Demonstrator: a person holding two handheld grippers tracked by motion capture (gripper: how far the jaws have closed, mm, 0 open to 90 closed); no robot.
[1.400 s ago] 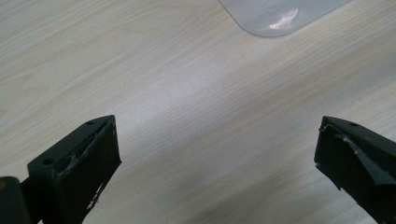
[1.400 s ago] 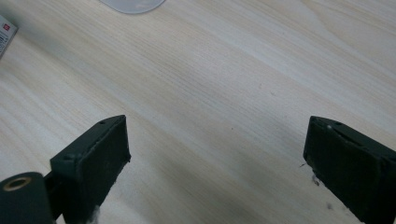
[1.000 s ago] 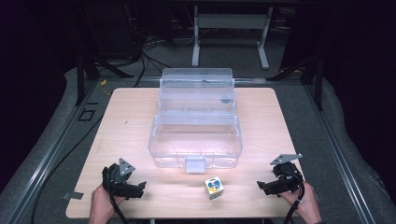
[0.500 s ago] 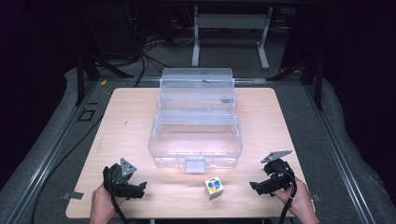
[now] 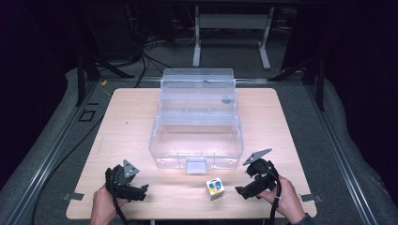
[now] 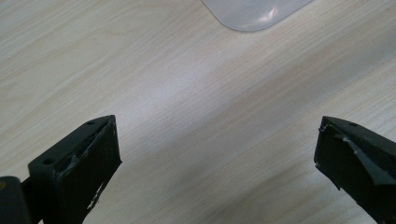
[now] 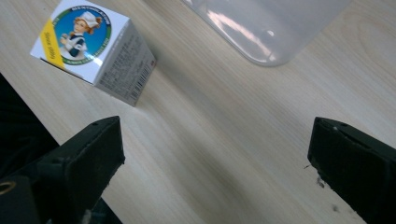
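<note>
Cardboard, the small printed box [image 5: 215, 188] sits near the table's front edge [image 5: 187, 216], just left of the right gripper [image 5: 245, 191], whose jaws gape wide and empty, so a skewed approach could nudge it off.

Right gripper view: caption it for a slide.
Open right hand-held gripper over the wooden table, small printed box ahead, clear container beyond.

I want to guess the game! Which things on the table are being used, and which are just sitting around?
Being used:
small white cardboard box with a round blue picture
right hand-held gripper, open, close beside that box
clear plastic storage box with its lid up

Sitting around:
left hand-held gripper, open over bare tabletop
light wooden table
</note>
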